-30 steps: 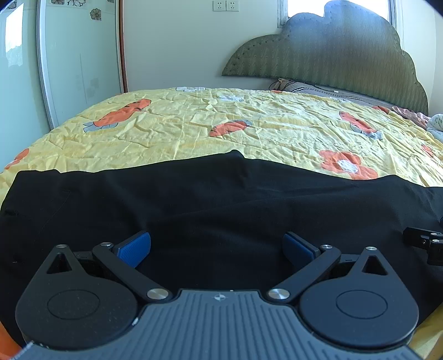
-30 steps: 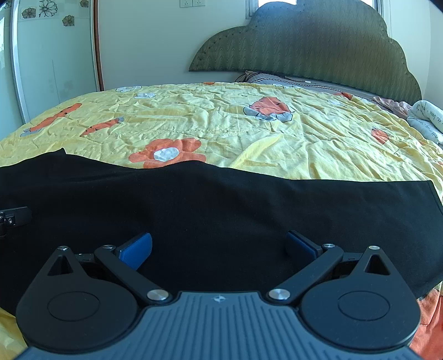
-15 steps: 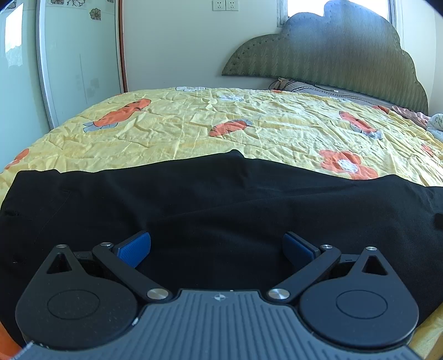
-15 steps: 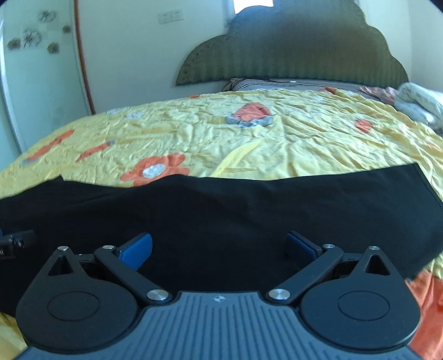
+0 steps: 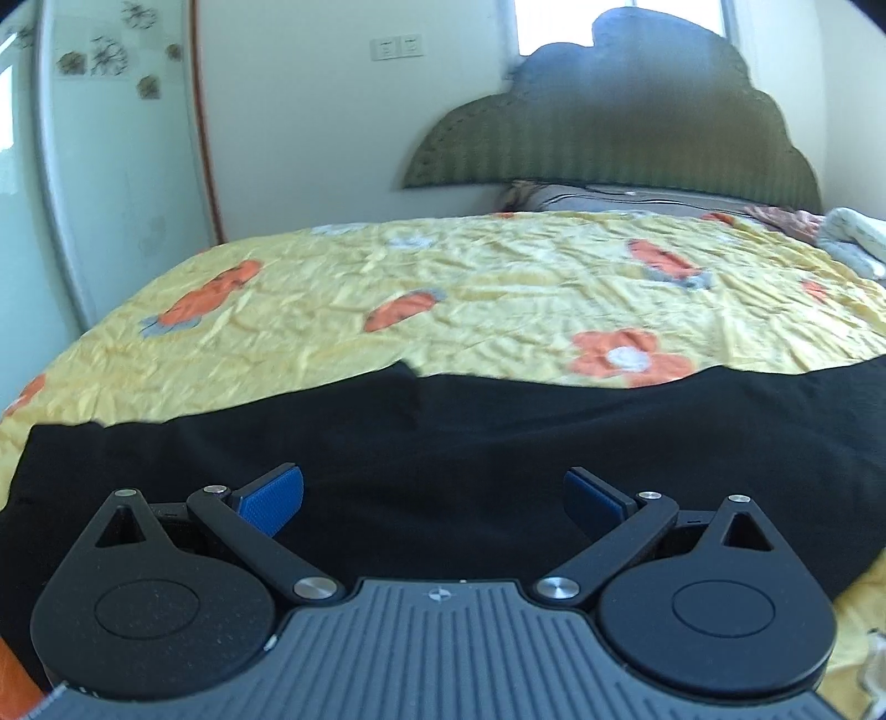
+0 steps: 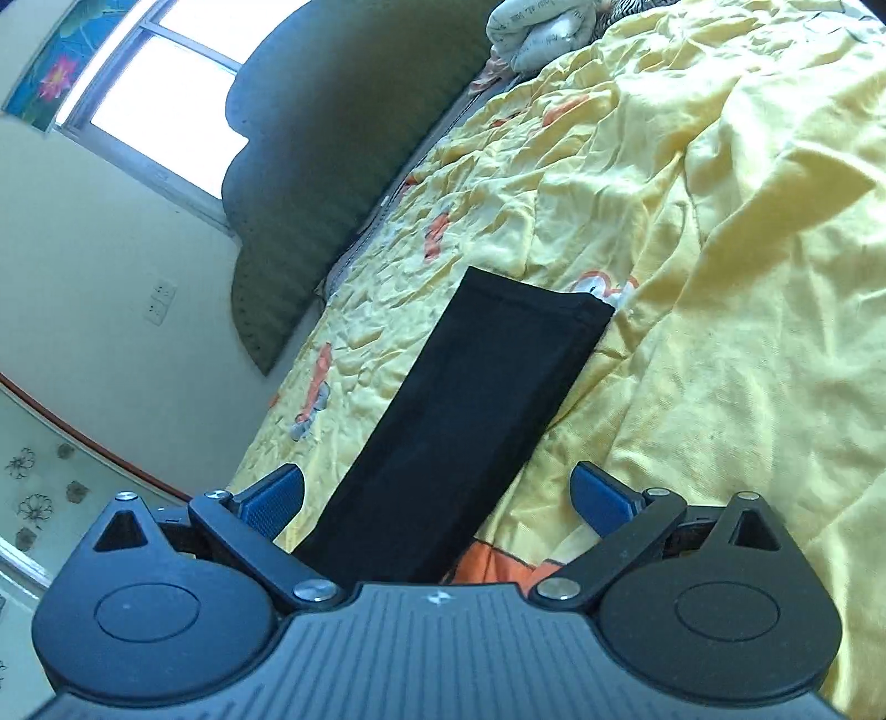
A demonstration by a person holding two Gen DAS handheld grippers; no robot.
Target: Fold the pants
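So the black pants (image 5: 443,443) were lying flat across the near side of the bed, on the yellow flowered bedspread (image 5: 498,288). The left gripper (image 5: 433,495) sat just over the dark fabric with its blue pads (image 5: 271,498) spread wide apart and nothing between them. The right gripper (image 6: 437,501) was rolled way over, jaws also wide apart and holding nothing, with one pant leg (image 6: 470,421) running out from between its fingers toward 1 o'clock and ending in a hem (image 6: 576,302). The green headboard (image 5: 609,127) was up at 12 o'clock in the left view, with a wall socket (image 5: 398,47) at around 11.
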